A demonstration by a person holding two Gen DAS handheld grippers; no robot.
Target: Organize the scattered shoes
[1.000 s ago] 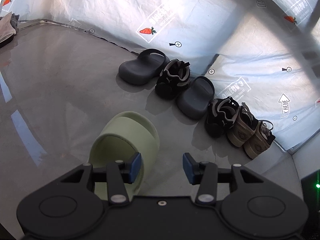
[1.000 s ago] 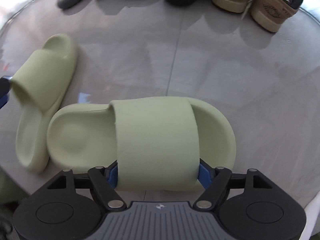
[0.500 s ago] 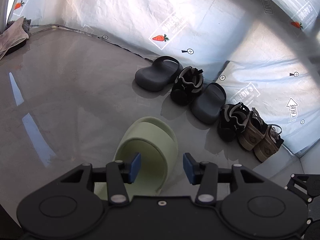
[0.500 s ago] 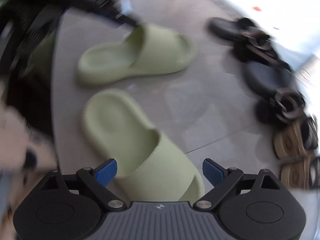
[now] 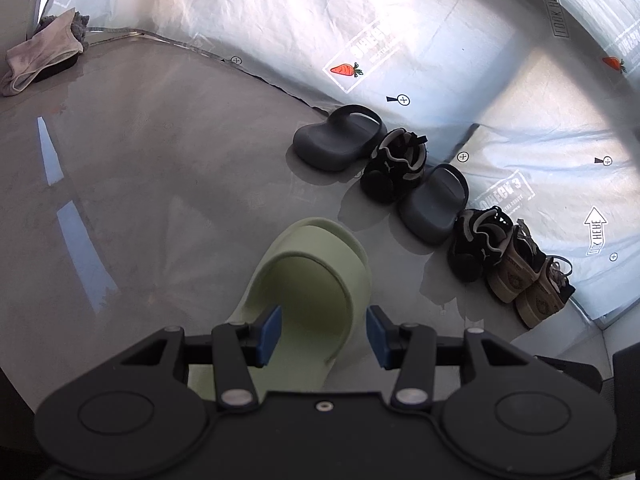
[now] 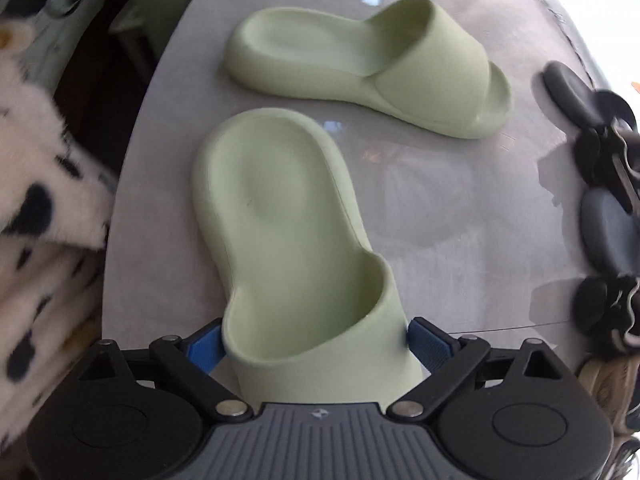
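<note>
Two light green slides lie on the grey floor. In the left wrist view one green slide [image 5: 316, 280] sits between the fingers of my open left gripper [image 5: 323, 330], its strap arch in the gap; the pads are apart from it. In the right wrist view my right gripper [image 6: 316, 340] has its blue pads against both sides of the strap of the near green slide [image 6: 280, 220]. The other green slide [image 6: 372, 72] lies beyond it, side on. A row of shoes [image 5: 424, 196] stands along the wall.
The row holds two dark grey clogs [image 5: 336, 140], two black sneakers [image 5: 396, 164] and a pair of tan sneakers [image 5: 528, 284]. Silver sheeting [image 5: 280, 20] covers the wall. A cloth heap [image 5: 40, 56] lies far left. A spotted fleece [image 6: 36, 200] is at left.
My left gripper moved so the green slide's strap now sits between its open fingers. My right gripper swung around the near slide, opened wide midway, and now presses its strap again.
</note>
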